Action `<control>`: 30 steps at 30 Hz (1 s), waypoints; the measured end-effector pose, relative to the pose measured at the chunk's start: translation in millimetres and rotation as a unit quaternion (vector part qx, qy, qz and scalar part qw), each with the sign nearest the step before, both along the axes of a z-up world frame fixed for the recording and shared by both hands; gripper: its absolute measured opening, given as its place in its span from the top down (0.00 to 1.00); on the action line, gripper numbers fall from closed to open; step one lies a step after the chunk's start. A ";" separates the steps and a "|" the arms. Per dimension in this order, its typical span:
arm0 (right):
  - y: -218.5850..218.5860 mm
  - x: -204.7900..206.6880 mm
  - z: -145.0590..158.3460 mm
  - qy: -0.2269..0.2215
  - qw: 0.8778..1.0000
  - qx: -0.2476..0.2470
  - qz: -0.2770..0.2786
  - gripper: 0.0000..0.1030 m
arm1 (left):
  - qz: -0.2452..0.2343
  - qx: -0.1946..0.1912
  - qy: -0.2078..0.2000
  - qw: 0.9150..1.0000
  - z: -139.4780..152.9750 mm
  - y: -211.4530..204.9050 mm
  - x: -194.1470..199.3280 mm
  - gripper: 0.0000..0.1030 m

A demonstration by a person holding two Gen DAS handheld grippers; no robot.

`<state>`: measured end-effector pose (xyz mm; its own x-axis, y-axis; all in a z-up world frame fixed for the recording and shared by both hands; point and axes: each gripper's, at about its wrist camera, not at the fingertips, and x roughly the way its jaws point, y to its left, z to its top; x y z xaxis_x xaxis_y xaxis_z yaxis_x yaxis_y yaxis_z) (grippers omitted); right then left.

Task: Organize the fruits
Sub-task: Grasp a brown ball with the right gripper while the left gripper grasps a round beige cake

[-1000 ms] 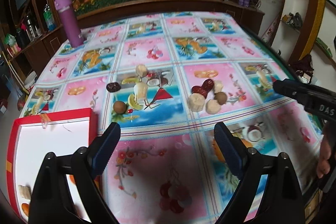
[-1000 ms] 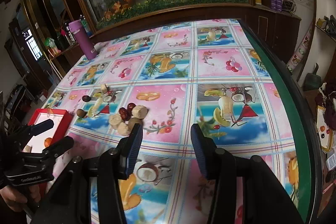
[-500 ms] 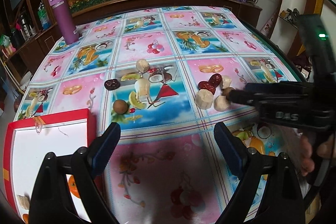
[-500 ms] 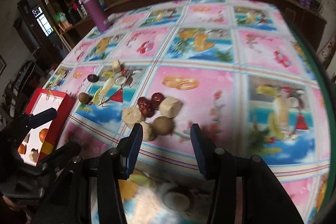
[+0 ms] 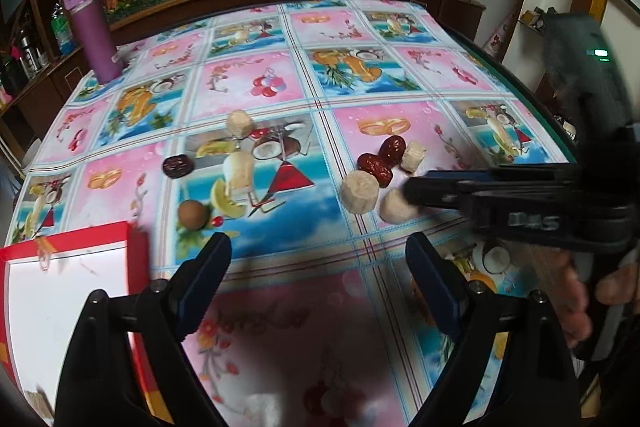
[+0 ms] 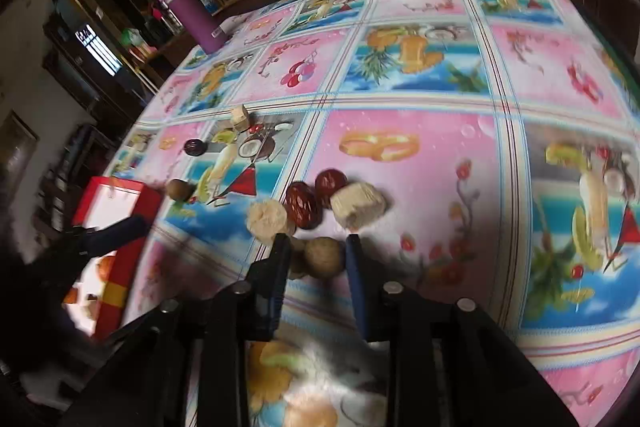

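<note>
Since a second ago the right claw (image 6: 316, 257) has dropped to the surface (image 6: 420, 155) and its jaws have just been closing around a round, matte brown fruit (image 6: 323, 259), while the left claw (image 5: 320, 271) hangs wide open, empty.

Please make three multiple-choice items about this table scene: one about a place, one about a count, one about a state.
1. Where does the purple bottle stand on the table?
A. at its far left corner
B. inside the red box
C. among the dates

2. How many red dates lie beside the pale chunks?
A. none
B. two
C. five

3. How is the left gripper?
A. shut on a date
B. shut on the bottle
C. open, holding nothing

Key: 1 A, it stands upright near the wooden cabinet; 2 B, two dates lie touching each other; 3 C, only tablecloth shows between its fingers.
</note>
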<state>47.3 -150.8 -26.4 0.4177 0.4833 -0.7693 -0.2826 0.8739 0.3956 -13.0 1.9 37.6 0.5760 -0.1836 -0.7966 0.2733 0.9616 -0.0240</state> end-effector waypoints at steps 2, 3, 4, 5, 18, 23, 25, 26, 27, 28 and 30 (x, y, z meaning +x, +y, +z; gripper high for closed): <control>-9.9 -3.8 1.8 -0.008 1.000 -0.012 -0.008 0.80 | 0.000 0.006 0.006 1.000 -3.4 -3.9 8.2 0.16; -15.2 -6.1 1.7 -0.010 1.000 -0.021 -0.012 0.80 | 0.000 0.009 0.007 1.000 -4.6 -5.9 12.3 0.16; -20.4 -8.8 2.1 -0.014 0.999 -0.027 -0.015 0.80 | 0.000 0.013 0.008 1.000 -6.5 -7.7 16.3 0.16; -23.4 -10.7 2.6 -0.018 0.999 -0.034 -0.017 0.80 | 0.000 0.016 0.009 1.000 -8.4 -9.0 19.1 0.16; -27.3 -18.3 0.2 -0.031 0.998 -0.054 0.001 0.79 | -0.002 0.021 0.034 0.999 -30.2 -26.6 53.7 0.21; -20.6 -22.1 0.9 -0.043 0.996 -0.077 0.009 0.79 | -0.006 0.018 0.025 1.000 -30.6 -31.6 56.8 0.23; -19.7 -23.2 0.8 -0.046 0.996 -0.082 0.009 0.79 | -0.012 0.017 0.017 1.000 -29.5 -32.0 53.5 0.31; -19.2 -23.5 0.9 -0.048 0.995 -0.084 0.009 0.79 | -0.016 0.017 0.016 1.000 -29.0 -32.6 53.0 0.34; -18.8 -23.4 0.9 -0.049 0.995 -0.085 0.009 0.79 | -0.019 0.016 0.013 1.000 -28.4 -33.2 52.1 0.38; -18.4 -22.9 0.9 -0.049 0.995 -0.083 0.008 0.79 | -0.021 0.016 0.012 1.000 -28.1 -33.6 52.3 0.42; -18.4 -21.9 0.3 -0.051 0.995 -0.082 0.006 0.80 | -0.018 0.013 0.009 1.000 -27.0 -33.3 52.7 0.53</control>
<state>25.4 -169.2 -26.1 0.4925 0.3598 -0.7924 -0.3250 0.9207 0.2160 39.8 -31.4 10.5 0.5543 -0.1832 -0.8119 0.3084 0.9513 -0.0041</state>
